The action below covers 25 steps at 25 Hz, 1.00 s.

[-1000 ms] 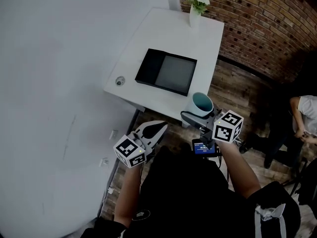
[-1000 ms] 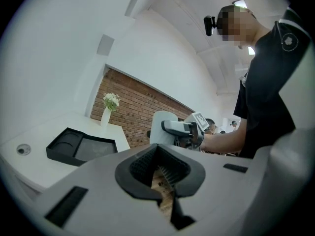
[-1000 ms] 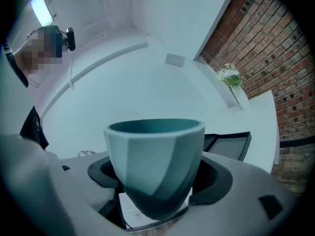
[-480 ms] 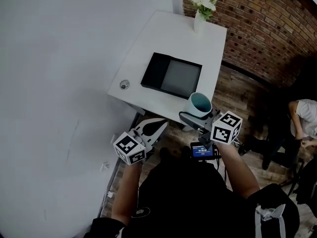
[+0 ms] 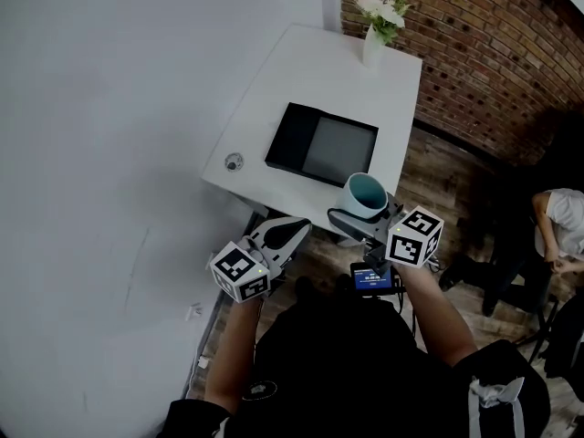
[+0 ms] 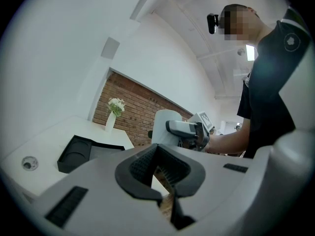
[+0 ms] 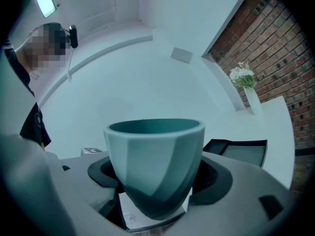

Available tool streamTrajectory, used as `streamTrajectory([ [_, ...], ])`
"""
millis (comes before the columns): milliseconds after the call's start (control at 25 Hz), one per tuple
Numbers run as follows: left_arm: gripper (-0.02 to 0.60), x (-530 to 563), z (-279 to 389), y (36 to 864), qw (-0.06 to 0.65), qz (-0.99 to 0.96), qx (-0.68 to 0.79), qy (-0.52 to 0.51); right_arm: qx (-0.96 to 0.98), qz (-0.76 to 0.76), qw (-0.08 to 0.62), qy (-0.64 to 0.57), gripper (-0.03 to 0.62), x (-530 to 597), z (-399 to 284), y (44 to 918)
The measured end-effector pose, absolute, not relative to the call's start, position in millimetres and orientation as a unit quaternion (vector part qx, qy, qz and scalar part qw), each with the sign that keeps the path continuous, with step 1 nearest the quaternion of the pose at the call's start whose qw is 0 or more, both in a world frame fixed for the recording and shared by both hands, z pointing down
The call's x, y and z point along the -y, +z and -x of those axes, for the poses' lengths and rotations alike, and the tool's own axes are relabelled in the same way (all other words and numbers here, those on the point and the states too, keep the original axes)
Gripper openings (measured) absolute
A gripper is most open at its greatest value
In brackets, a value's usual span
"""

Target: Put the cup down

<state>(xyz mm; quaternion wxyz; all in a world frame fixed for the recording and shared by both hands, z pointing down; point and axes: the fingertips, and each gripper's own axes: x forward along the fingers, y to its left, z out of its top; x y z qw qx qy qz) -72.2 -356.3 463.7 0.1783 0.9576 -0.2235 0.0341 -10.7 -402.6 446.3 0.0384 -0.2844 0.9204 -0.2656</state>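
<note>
A pale teal cup is held upright, my right gripper shut on its lower body. It hangs over the near edge of the white table, above the tabletop. In the right gripper view the cup fills the space between the dark pads. My left gripper is lower left of the cup, off the table's front edge, shut with nothing in it. From the left gripper view the cup and right gripper show past my shut left gripper.
A black tray lies mid-table just beyond the cup. A white vase of flowers stands at the far corner by the brick wall. A small round fitting sits near the table's left edge. A seated person is at right.
The table has drawn nearer in the head view. The cup in the right gripper now overlaps the table's near edge. The left gripper has kept its place.
</note>
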Motion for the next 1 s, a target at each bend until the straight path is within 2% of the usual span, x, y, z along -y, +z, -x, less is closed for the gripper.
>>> streamTrajectory([
  [360,0.008,375,85,463,0.183,-0.952,0.243,0.03,-0.925,0.258,0.0,-0.278,0.386,432,36,477],
  [1000,0.008,430,108,485,0.179,-0.939,0.293,0.034,-0.919,0.283,-0.05,-0.269,0.385,579,92,566],
])
